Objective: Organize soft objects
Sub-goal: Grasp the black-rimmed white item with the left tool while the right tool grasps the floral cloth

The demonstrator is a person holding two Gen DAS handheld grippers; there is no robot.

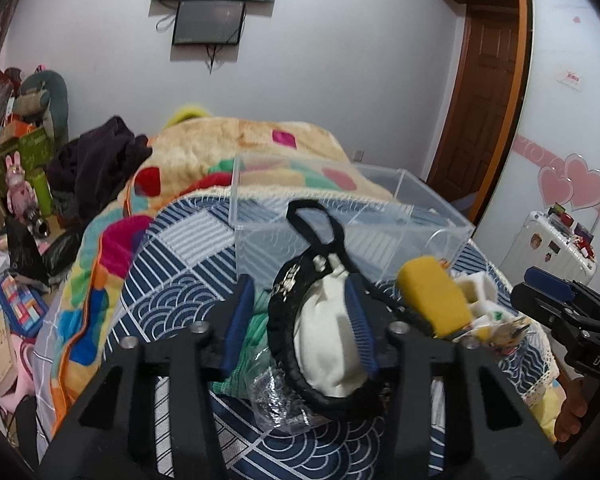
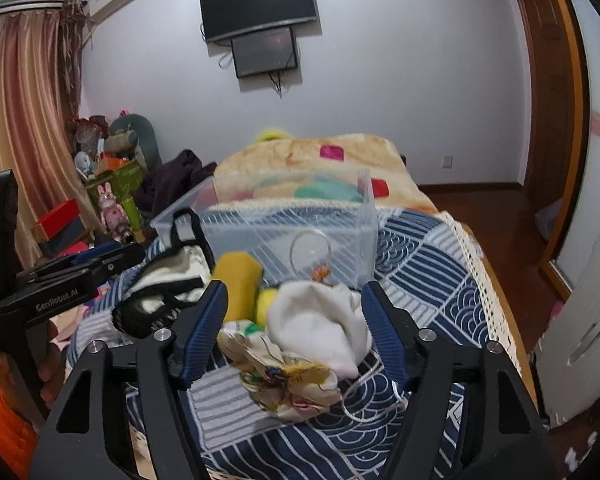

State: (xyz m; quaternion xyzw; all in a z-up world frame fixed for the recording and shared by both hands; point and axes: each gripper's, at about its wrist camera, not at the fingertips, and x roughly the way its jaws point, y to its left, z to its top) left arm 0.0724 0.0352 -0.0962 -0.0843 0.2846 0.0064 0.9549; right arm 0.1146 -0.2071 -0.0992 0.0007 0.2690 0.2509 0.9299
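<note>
A pile of soft things lies on the blue patterned bed cover. In the left wrist view my left gripper [image 1: 300,316] is open around a black-rimmed white pouch [image 1: 328,344] with a black loop, which leans on the right finger. A yellow sponge [image 1: 436,300] lies to its right. In the right wrist view my right gripper [image 2: 296,328] is open around a white cloth [image 2: 320,320] and a floral fabric bag [image 2: 284,376]. The yellow sponge [image 2: 238,284] and the pouch [image 2: 168,284] lie to the left. A clear plastic box [image 2: 292,224] stands behind, also in the left wrist view [image 1: 340,216].
A colourful blanket [image 1: 236,152] and dark clothes [image 1: 100,160] lie further up the bed. Clutter fills the floor on the left [image 1: 16,200]. A white suitcase [image 1: 548,248] stands right of the bed. A crinkled plastic wrapper [image 1: 276,400] lies under the pouch.
</note>
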